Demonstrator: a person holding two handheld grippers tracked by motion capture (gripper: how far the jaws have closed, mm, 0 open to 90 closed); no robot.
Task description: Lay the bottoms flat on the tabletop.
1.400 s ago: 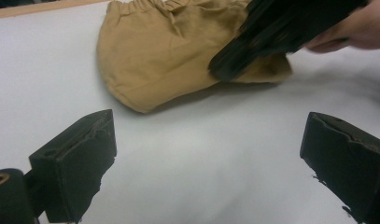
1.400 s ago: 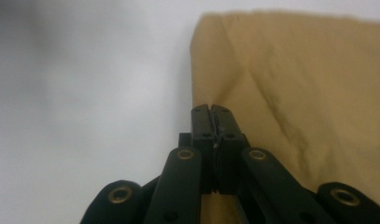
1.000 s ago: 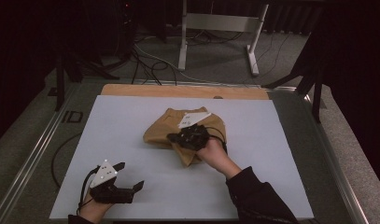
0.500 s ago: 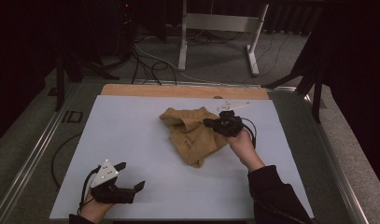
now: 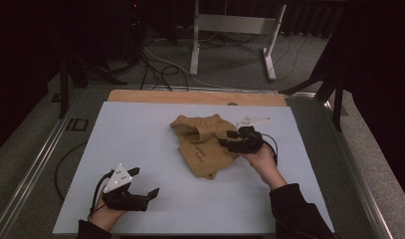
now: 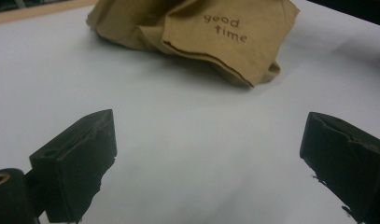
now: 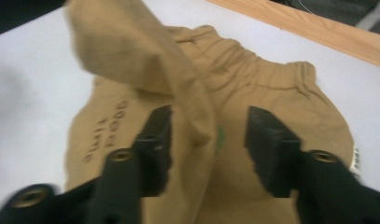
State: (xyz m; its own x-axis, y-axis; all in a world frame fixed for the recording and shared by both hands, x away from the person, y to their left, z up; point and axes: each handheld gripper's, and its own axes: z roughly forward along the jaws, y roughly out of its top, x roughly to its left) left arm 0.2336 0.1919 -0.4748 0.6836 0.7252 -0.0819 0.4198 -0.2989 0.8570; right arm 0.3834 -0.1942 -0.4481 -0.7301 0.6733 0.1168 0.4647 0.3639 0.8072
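A pair of tan shorts [image 5: 202, 149] printed "good time" lies crumpled in the middle of the white table. My right gripper [image 5: 224, 141] is at its right edge, pointing left over the cloth. Its jaws have just been opening. In the right gripper view they [image 7: 208, 135] stand apart with a raised fold [image 7: 131, 51] of the shorts [image 7: 276, 93] loose between them. My left gripper [image 5: 146, 181] rests open at the near left, well short of the shorts [image 6: 215, 32], with nothing but bare table between its jaws [image 6: 206, 154].
The white table top [image 5: 140, 134] ends in a wooden strip [image 5: 195, 97] at the far side. A metal rail [image 5: 36, 164] runs along the left. Behind the table stand a metal frame [image 5: 230, 22] and floor cables [image 5: 155, 64].
The right gripper carried part of the shorts from the middle toward the right and a little down, then its jaws opened. The shorts now lie spread further right. The left gripper stayed put.
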